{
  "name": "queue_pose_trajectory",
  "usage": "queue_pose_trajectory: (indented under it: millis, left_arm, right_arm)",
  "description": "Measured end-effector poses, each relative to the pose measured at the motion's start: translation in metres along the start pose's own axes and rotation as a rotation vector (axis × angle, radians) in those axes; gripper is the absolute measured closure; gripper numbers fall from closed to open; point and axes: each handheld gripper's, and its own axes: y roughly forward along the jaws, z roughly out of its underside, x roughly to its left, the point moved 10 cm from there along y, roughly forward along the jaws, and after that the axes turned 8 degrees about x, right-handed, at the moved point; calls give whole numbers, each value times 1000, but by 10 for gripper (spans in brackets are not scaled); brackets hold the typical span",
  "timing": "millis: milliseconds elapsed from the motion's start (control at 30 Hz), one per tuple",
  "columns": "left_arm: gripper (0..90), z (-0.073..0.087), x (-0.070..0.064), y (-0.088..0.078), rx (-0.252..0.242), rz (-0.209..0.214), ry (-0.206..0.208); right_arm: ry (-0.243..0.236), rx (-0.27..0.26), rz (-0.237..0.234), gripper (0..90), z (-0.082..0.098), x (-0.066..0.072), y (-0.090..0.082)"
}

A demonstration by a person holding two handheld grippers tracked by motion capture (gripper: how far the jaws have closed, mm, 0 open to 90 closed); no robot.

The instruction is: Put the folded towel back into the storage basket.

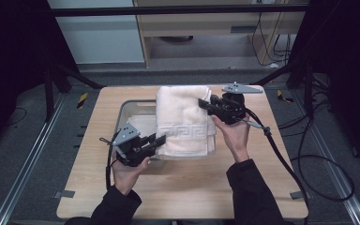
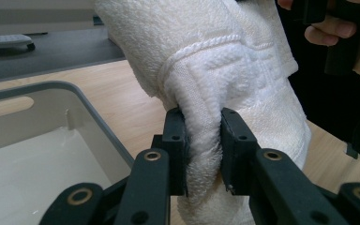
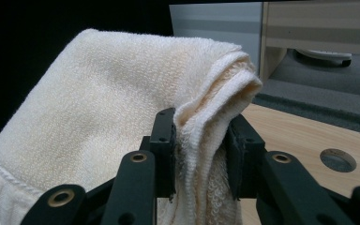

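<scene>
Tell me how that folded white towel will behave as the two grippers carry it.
Probably floppy: the towel bunches between the left gripper jaws and sags below the pinch. Likely light for its bulk, since two small edge pinches, with the right gripper at the other end, hold it over the grey bin. Terry pile should resist slipping.

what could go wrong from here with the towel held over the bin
The left gripper pinches only a bunched edge of the towel, so the thick terry might slip out. The right gripper likewise holds just a folded corner; losing either grip would probably drop that side. The folded layers hang partly past the rim of the bin, so the towel may snag or land half outside.
</scene>
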Motion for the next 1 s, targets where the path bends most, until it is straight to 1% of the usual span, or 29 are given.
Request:
queue_pose_trajectory:
  millis: [233,367,400,767,800,967,1000]
  left_arm:
    - [739,-3,6,-6,-11,-12,-9]
    - [739,-4,11,-10,-16,-24,-14]
    - [739,-5,14,-12,-22,-28,-21]
    - [739,-7,28,-22,-37,-58,-36]
    - [739,-7,30,-23,-38,-63,-39]
    - [739,-7,34,-26,-40,-67,-50]
    - [740,-7,38,-26,-40,-69,-56]
  right_arm:
    - [-12,-2,-4,678,-8,6,5]
    - [-20,-4,-4,678,-13,11,9]
    - [-24,-5,-5,678,-16,13,12]
    - [-33,-13,-14,678,-26,24,24]
    - [-36,-11,-15,678,-28,26,26]
    - [-37,-10,-19,678,-30,28,31]
    - [-36,0,-21,678,-32,29,35]
